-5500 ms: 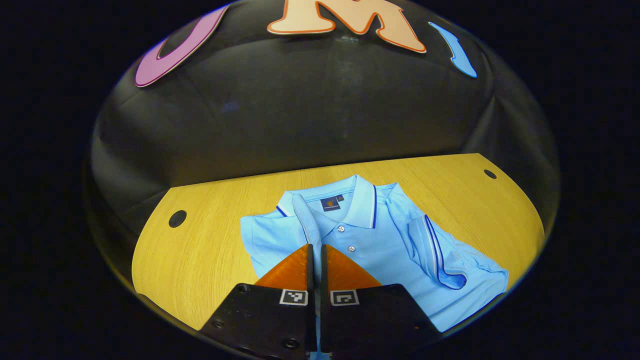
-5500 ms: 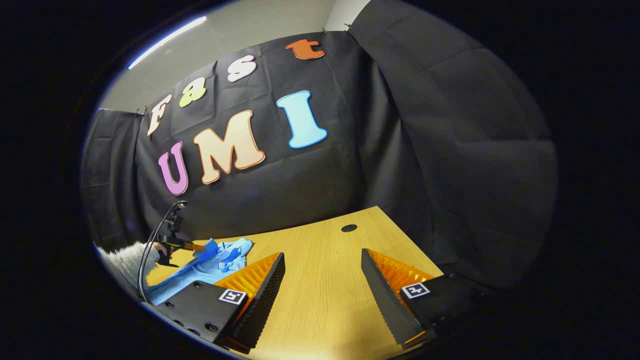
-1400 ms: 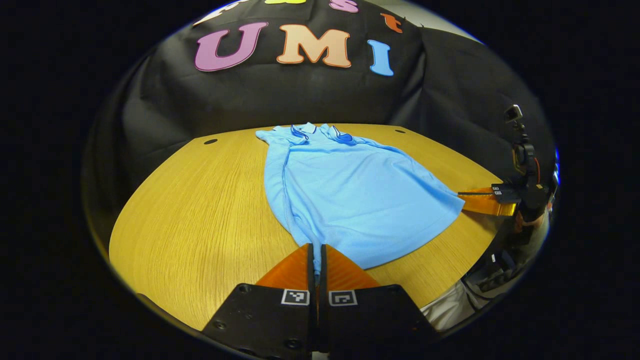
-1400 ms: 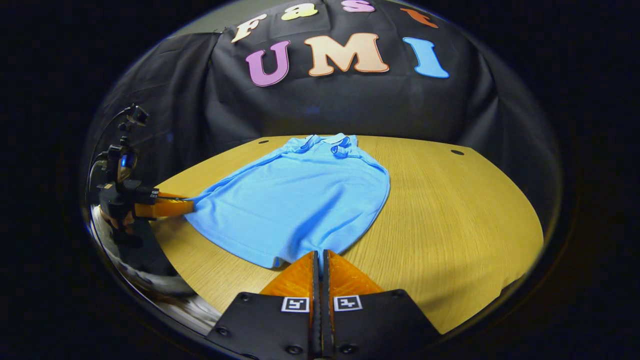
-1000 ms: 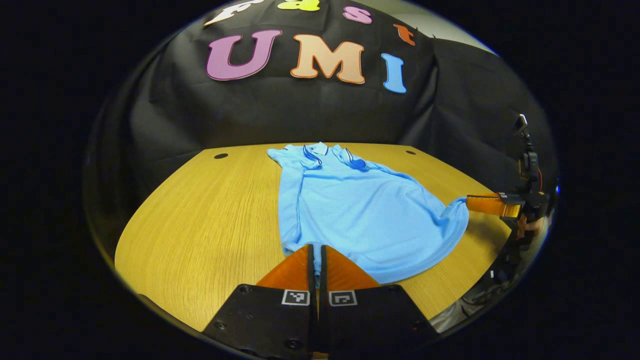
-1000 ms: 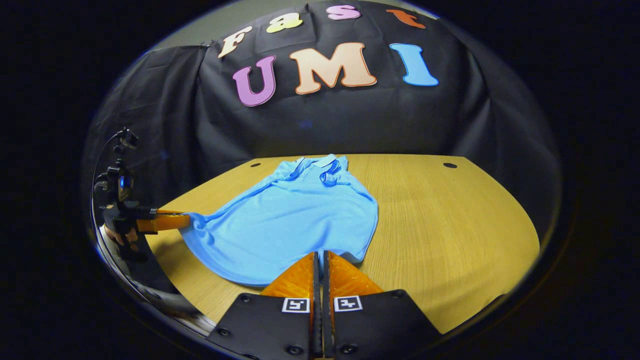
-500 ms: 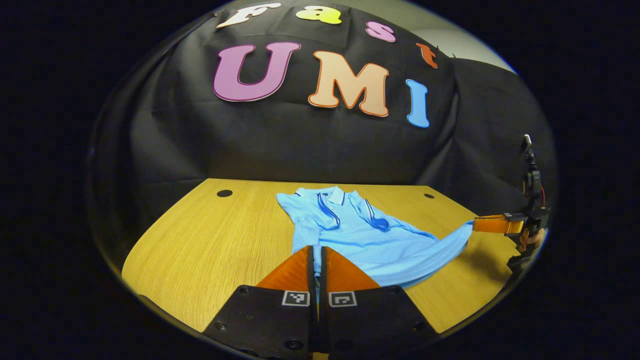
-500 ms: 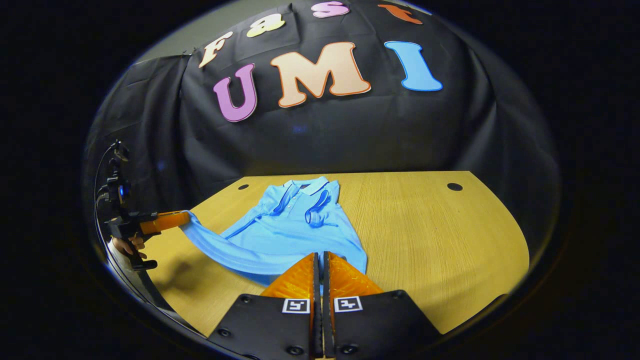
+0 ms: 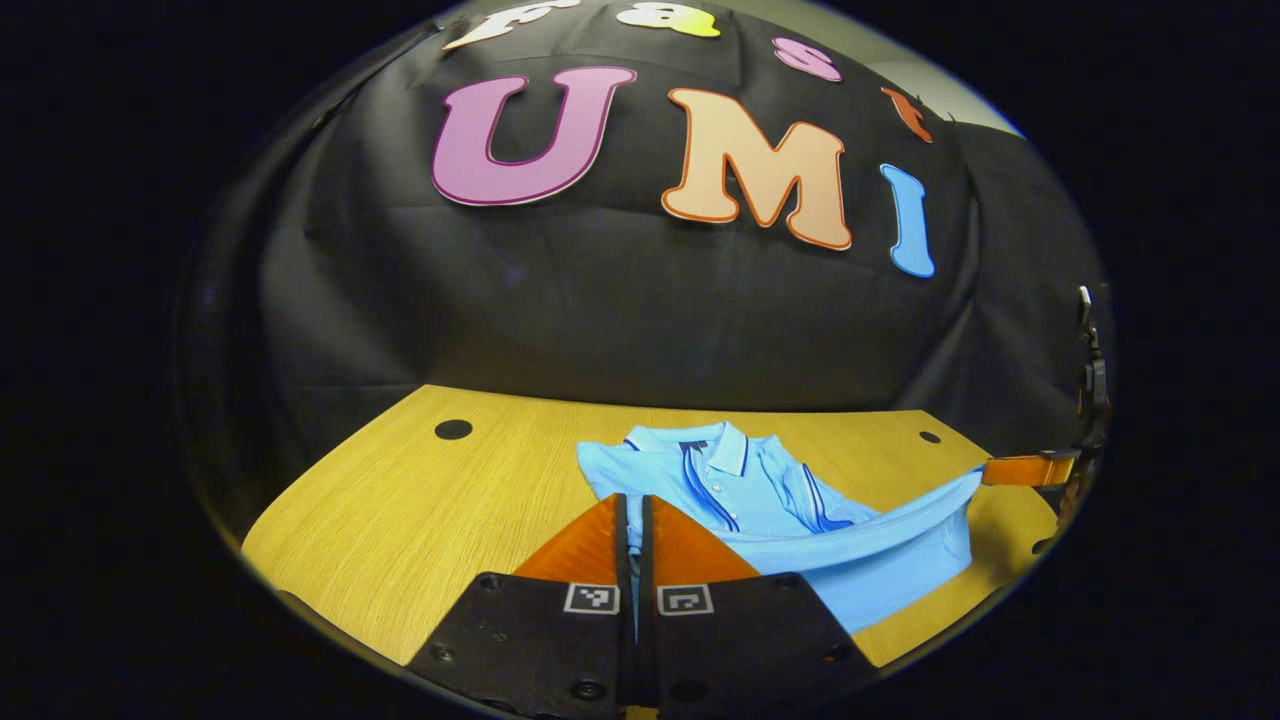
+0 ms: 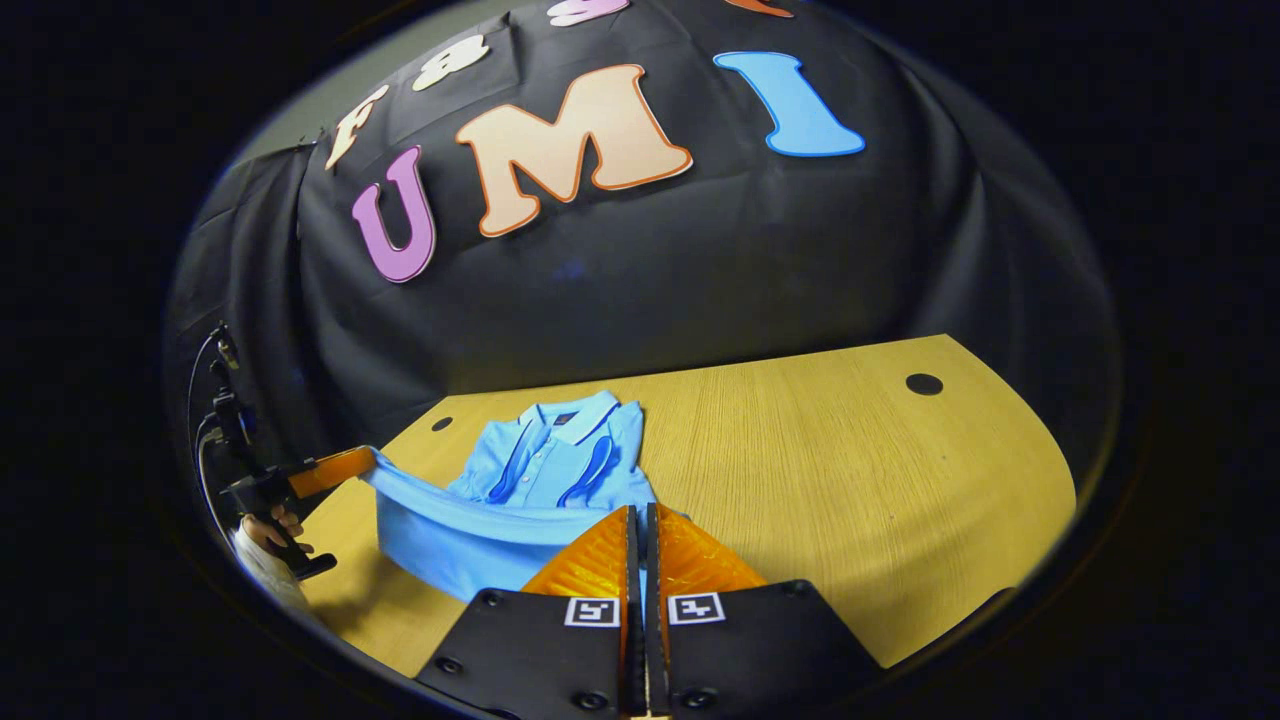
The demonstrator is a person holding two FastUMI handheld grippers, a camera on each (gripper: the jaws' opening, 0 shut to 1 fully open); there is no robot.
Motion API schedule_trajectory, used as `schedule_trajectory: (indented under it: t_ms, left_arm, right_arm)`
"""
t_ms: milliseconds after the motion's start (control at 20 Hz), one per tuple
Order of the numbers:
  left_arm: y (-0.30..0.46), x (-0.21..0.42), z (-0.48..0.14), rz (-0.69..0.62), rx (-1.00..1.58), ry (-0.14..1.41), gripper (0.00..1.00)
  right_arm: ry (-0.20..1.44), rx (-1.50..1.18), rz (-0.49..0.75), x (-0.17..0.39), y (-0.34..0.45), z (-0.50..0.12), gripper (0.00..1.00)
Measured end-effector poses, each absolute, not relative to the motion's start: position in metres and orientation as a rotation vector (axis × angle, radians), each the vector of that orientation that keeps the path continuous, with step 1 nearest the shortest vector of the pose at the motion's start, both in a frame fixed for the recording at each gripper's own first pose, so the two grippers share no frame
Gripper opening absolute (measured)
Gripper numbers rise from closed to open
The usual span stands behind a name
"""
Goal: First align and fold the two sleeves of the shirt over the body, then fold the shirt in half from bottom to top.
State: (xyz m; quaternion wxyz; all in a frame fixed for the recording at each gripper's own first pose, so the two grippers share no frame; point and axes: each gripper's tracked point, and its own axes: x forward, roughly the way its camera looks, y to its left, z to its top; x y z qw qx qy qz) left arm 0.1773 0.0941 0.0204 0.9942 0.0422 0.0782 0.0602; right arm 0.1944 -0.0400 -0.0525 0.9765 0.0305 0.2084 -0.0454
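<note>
Clearly soft and light: shirt [image 9: 800,520] sags in a shallow curve between its two pinched hem corners, so likely to droop, slide and crease rather than hold any shape. Best taken at the hem corners, as now, with an even pull to keep the lifted edge straight; thin knit probably slips from a loose pinch.

Left to right in the left gripper view: bare counter [image 9: 400,510] with a round hole, then the left hand-held gripper [image 9: 632,520] closed tight on one hem corner, cloth showing in the slit between its fingers. Beyond it, collar and button placket lying flat on the counter near the far wall, both sleeves folded in over the chest. Farther right, the lifted hem running across to the right hand-held gripper [image 9: 1000,470], clamped on the other corner.

In the right gripper view: a hand [image 10: 270,530] on the far tool's grip, then the hem band, then the right hand-held gripper [image 10: 640,535], pressed together on cloth.

Compared with half a second ago: hem carried further toward the collar, more of the lower body doubled over, less flat cloth showing in front of the placket. Against the much earlier frame: right hand-held gripper then apart over bare counter, now pinched.
</note>
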Motion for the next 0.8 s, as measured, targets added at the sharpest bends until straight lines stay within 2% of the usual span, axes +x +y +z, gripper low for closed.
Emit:
schedule_trajectory:
  t_ms: [450, 550, 800]
  left_arm:
    - [0.139, 0.256, 0.021, 0.307, 0.097, 0.093, 0.00]
    - [0.143, 0.272, 0.014, 0.333, 0.096, 0.105, 0.00]
    - [0.147, 0.298, -0.004, 0.335, 0.230, 0.149, 0.00]
  right_arm:
    - [0.354, 0.196, -0.150, 0.298, -0.070, -0.069, 0.03]
    - [0.352, 0.224, -0.168, 0.312, -0.078, -0.079, 0.00]
    - [0.382, 0.227, -0.217, 0.328, -0.101, -0.112, 0.03]
